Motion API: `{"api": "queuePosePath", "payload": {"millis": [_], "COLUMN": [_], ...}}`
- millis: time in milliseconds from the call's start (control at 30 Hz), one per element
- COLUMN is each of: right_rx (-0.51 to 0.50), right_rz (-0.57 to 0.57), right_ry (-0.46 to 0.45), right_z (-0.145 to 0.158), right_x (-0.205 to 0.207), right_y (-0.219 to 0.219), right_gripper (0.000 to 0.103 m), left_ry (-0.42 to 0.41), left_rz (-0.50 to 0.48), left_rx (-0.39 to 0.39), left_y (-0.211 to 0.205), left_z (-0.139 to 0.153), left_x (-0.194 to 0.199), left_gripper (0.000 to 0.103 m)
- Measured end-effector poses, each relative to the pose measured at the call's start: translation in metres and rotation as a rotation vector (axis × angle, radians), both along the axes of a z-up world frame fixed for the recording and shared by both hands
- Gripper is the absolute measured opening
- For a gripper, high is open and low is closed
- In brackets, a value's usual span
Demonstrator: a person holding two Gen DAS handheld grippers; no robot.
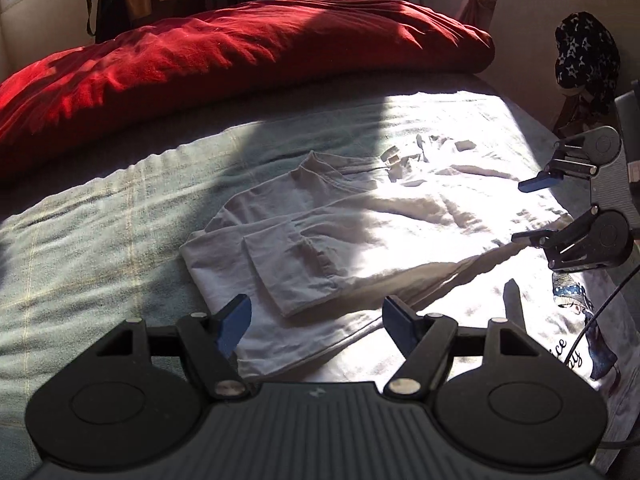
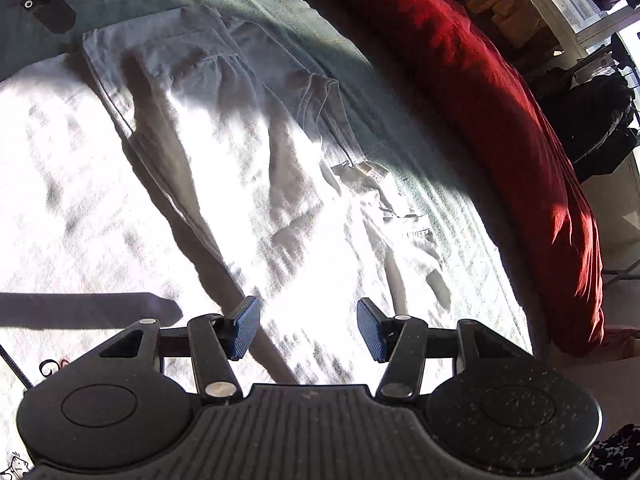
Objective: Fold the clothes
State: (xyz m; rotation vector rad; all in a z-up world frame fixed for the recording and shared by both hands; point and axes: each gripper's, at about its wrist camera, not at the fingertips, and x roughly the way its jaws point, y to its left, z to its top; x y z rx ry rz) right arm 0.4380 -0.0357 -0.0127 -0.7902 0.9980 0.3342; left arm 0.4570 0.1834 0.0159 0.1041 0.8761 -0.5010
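A white long-sleeved shirt (image 1: 320, 220) lies flat near the middle of the bed, on a pale green cover (image 1: 100, 248), with its collar toward ten o'clock in the left wrist view and its hem running off toward four o'clock. One sleeve (image 1: 288, 264) is already laid across the body, cuff toward seven o'clock, which reads as a first fold made to narrow the garment before it is doubled over. Under the shirt's lower edge, at five o'clock, sits a second white garment with a printed picture (image 1: 576, 320), probably spread there to wait its turn. A rumpled red duvet (image 1: 240, 56) is heaped along the far side at twelve o'clock, likely pushed back to free a working surface. The left gripper (image 1: 316, 326) hovers over the near edge of the shirt with its jaws apart and nothing between the blue pads (image 1: 234, 328); cloth shows only beneath them. The right gripper (image 2: 308, 330) is likewise empty and spread, poised above the sunlit part of the shirt; in the left view it appears at three o'clock (image 1: 532, 208), jaws apart, just beside the hem end. With one gripper at each end of the near long edge, the pair look placed to take that edge together. Judging by this, the fold is partly done. Harsh sunlight washes out the cloth at the right, so the hem's exact line there cannot be told.
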Motion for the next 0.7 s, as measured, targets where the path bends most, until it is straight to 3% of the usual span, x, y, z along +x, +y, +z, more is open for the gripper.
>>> {"api": "queuePosePath", "payload": {"millis": [67, 133, 233, 333, 433, 533, 567, 600, 700], "right_rx": [0.088, 0.209, 0.418, 0.652, 0.625, 0.681, 0.686, 0.682, 0.566], "right_rz": [-0.113, -0.233, -0.365, -0.459, -0.48, -0.522, -0.522, -0.518, -0.488], "right_ry": [0.007, -0.002, -0.007, 0.033, 0.021, 0.013, 0.018, 0.023, 0.019], "right_z": [0.003, 0.007, 0.005, -0.012, -0.033, -0.042, -0.041, -0.039, -0.033], "right_x": [0.003, 0.012, 0.031, 0.049, 0.047, 0.036, 0.033, 0.03, 0.023], "right_y": [-0.03, -0.065, -0.106, -0.133, -0.143, -0.175, -0.183, -0.188, -0.19], "right_gripper": [0.057, 0.057, 0.057, 0.056, 0.054, 0.052, 0.045, 0.044, 0.045], "left_ry": [0.023, 0.051, 0.084, 0.101, 0.136, 0.13, 0.137, 0.144, 0.148], "left_rz": [-0.018, -0.009, 0.01, 0.009, 0.025, 0.035, 0.037, 0.04, 0.038], "left_rx": [-0.095, -0.126, -0.125, -0.072, -0.027, 0.018, 0.039, 0.06, 0.11], "left_y": [-0.024, -0.049, -0.075, -0.09, -0.086, -0.076, -0.073, -0.071, -0.076], "left_z": [-0.01, -0.022, -0.041, -0.057, -0.072, -0.075, -0.073, -0.071, -0.059], "left_x": [0.026, 0.047, 0.058, 0.053, 0.044, 0.03, 0.025, 0.02, 0.021], "left_gripper": [0.073, 0.073, 0.072, 0.072, 0.073, 0.074, 0.075, 0.075, 0.075]}}
